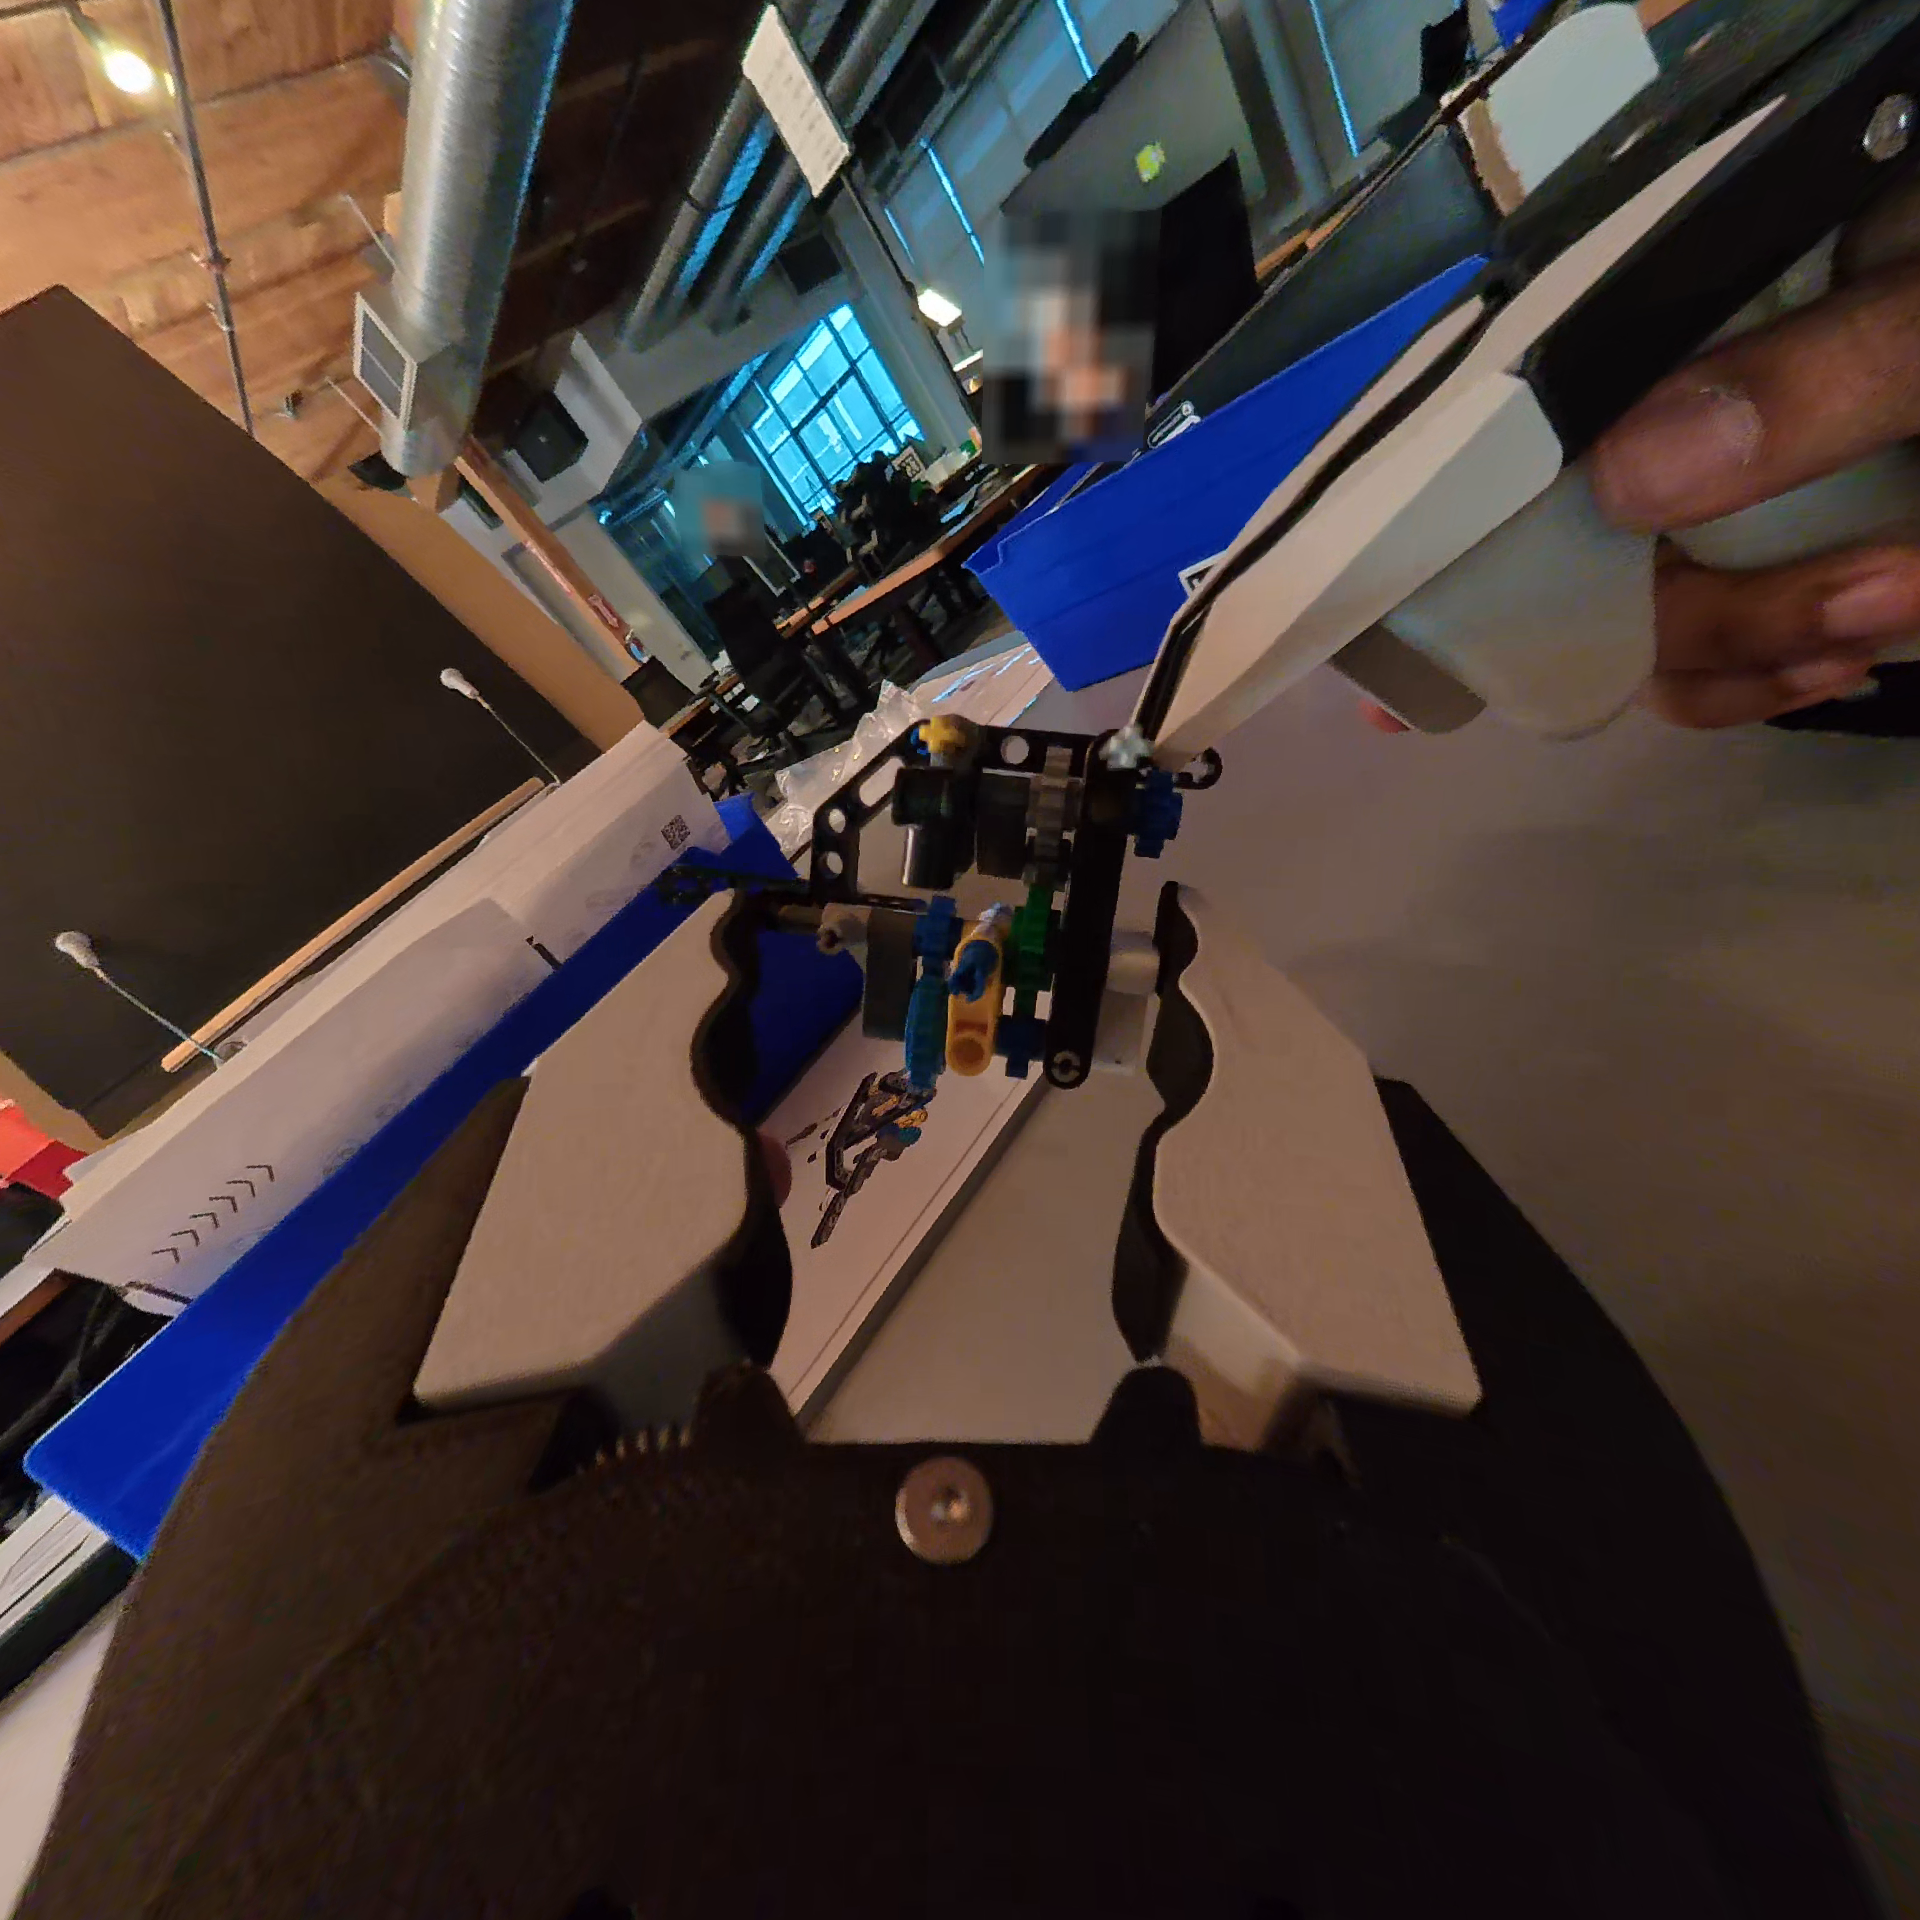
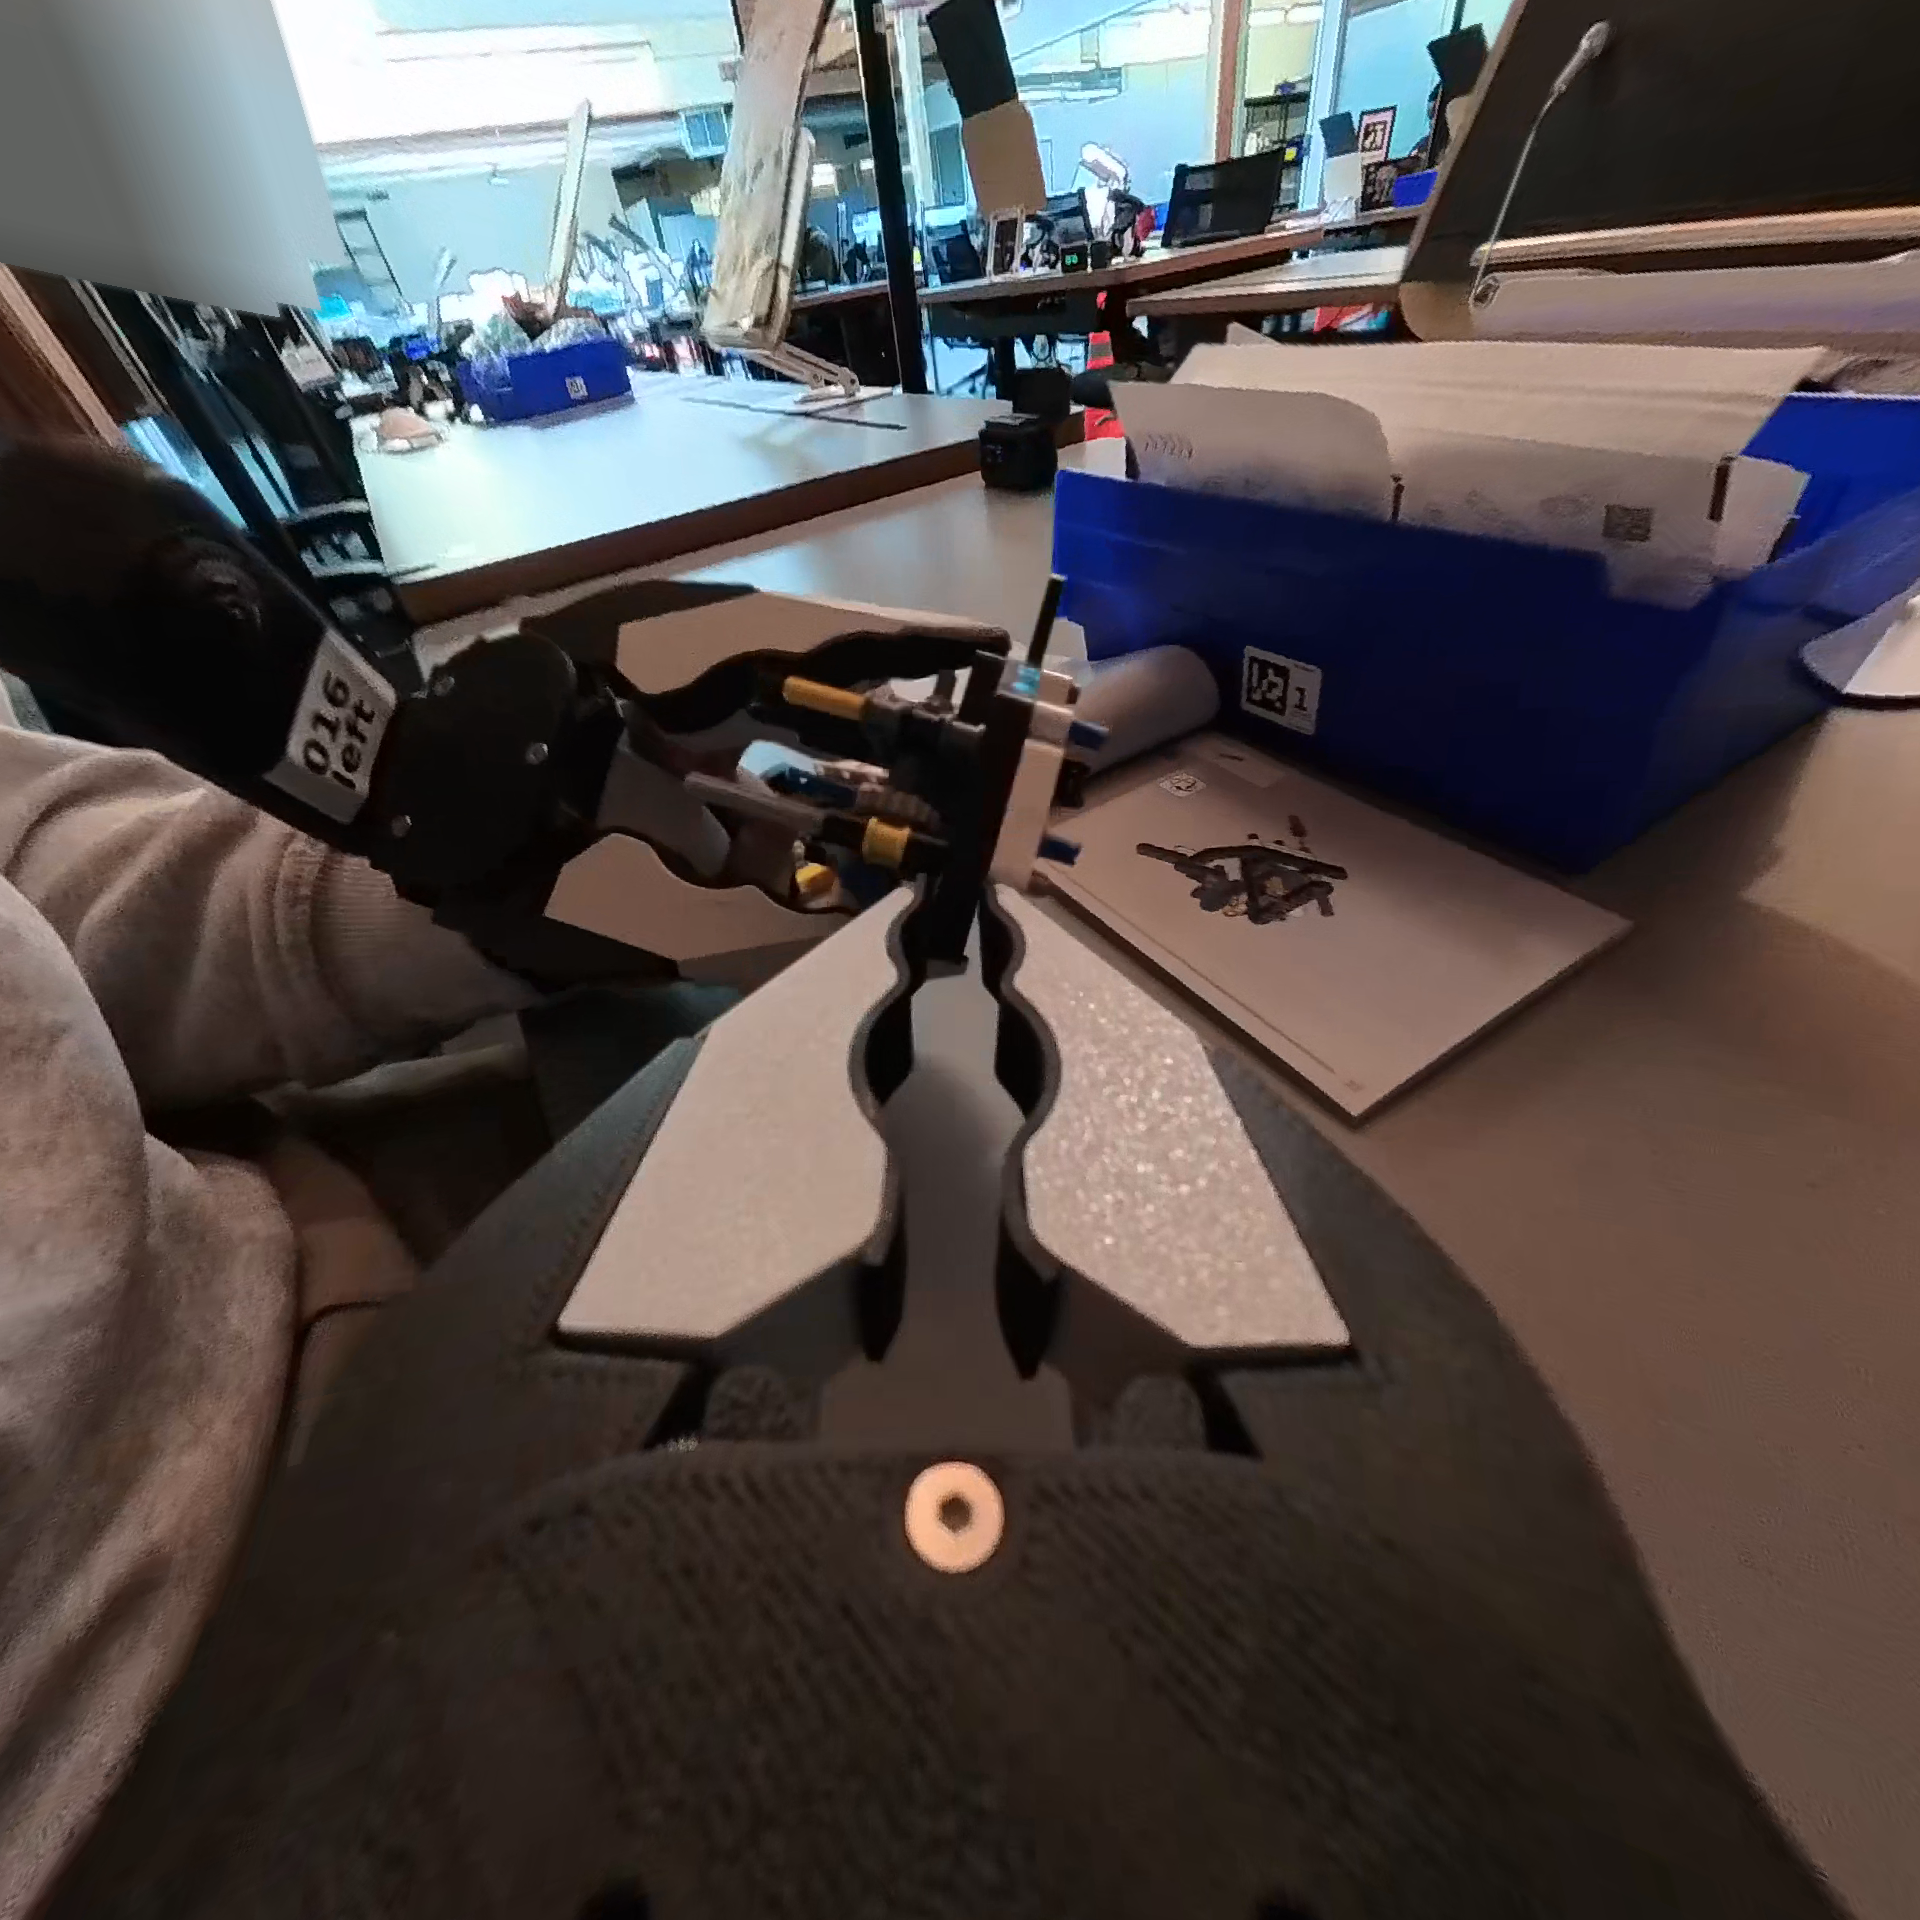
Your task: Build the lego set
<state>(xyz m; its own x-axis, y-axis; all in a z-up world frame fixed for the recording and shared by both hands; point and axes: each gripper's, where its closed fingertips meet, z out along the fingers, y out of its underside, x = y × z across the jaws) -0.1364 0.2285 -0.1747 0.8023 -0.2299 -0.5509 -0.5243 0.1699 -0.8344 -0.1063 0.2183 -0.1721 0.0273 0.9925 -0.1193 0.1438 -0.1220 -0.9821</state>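
Lego model (image 1: 997, 914), black-framed with gears, clasped by left gripper (image 1: 951, 935) and right gripper (image 2: 951, 925).

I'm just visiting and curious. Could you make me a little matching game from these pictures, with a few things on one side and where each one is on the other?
Things:
1. lego assembly
2. instruction sheet
3. blue bin
4. white paper packaging

Places:
A. flat on the table
B. inside the bin
C. held between the two grippers
D. behind the sheet

Pairs: 1-C, 2-A, 3-D, 4-B
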